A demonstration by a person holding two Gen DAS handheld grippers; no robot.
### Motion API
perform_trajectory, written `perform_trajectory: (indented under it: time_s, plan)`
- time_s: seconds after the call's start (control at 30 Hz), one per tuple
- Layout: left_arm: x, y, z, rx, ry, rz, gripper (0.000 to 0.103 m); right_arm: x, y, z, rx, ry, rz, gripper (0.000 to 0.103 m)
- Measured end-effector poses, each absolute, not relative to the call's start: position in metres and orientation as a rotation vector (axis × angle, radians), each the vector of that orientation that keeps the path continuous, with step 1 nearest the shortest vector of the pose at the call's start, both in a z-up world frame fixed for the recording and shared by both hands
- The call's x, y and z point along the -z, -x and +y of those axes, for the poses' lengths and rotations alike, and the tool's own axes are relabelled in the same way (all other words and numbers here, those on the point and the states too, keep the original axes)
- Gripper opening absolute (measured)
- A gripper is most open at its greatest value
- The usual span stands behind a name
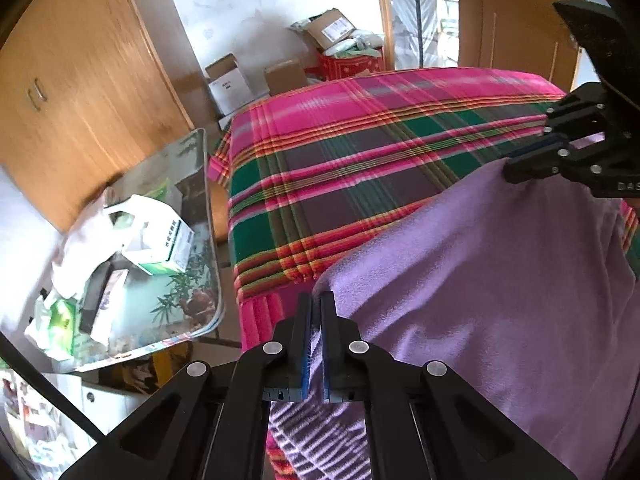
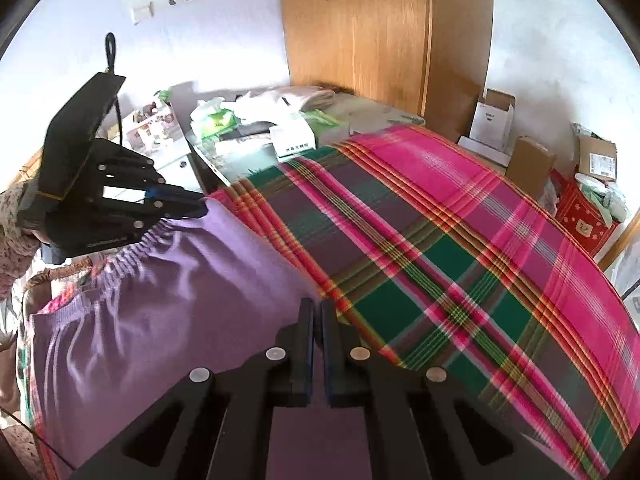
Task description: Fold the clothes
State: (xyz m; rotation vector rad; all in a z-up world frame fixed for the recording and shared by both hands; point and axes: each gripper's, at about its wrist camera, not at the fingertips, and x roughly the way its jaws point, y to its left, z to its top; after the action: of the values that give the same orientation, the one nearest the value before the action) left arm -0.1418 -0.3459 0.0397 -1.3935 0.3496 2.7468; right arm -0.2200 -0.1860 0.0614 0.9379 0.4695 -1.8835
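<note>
Both hand-held grippers (image 1: 317,300) (image 2: 317,308) pinch purple garment (image 1: 500,280) edge over plaid bed (image 1: 360,152)

A soft lilac fleece garment (image 1: 500,280) with a gathered, ribbed edge lies spread over a bed's pink-and-green plaid cover, its far edge lifted at two corners.

Only "DAS" (cut off) reads on the right gripper (image 1: 516,162).

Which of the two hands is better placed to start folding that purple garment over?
Neither clearly. The left hand-held gripper and the right hand-held gripper are both shut on the purple garment's top edge, one at each corner, above the plaid blanket. The fold probably needs both together.
</note>
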Motion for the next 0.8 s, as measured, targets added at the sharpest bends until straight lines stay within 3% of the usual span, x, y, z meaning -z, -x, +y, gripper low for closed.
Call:
perform_trajectory:
  time_s: [0.8]
  plan:
    - [-0.086, 0.061, -0.316, -2.858, 1.256, 0.386, 0.004, -0.112, 0.115, -0.153, 1.931, -0.831, 0.467, 0.004]
